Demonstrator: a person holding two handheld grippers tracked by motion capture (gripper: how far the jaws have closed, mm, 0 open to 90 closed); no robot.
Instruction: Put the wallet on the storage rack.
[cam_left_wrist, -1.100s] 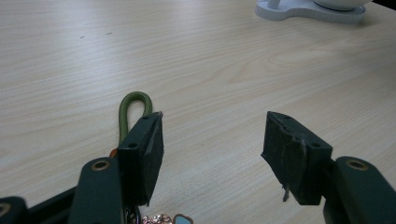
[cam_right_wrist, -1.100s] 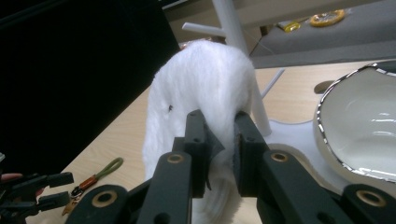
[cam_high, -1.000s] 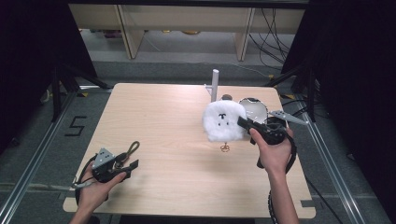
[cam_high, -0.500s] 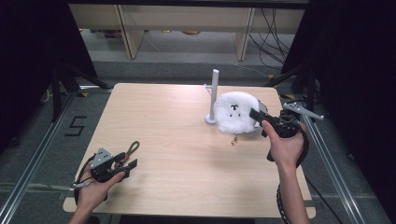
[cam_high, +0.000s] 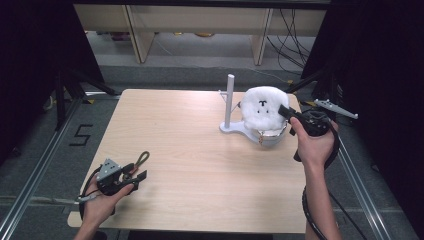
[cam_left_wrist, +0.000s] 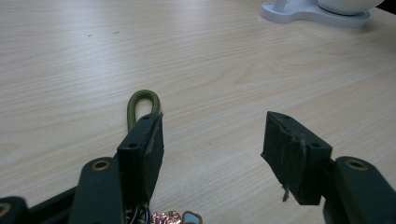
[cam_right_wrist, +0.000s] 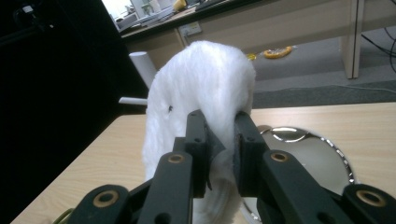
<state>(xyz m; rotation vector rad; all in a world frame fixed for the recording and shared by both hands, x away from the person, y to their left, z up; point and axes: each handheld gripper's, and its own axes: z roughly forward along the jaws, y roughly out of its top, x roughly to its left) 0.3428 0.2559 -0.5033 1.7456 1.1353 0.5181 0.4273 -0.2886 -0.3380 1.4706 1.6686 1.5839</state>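
White fluffy plush (cam_right_wrist: 201, 88) pinched between the right gripper (cam_right_wrist: 219, 140) jaws, shiny metal dish (cam_right_wrist: 313, 158) at four o'clock, white post (cam_right_wrist: 142, 65) at ten o'clock

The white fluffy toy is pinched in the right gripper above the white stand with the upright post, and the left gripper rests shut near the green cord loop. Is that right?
Not quite: the left gripper is open, as the left gripper view shows, its jaws apart with bare table between them beside the green cord loop. The rest holds: the right gripper pinches the white fluffy toy above the white stand.
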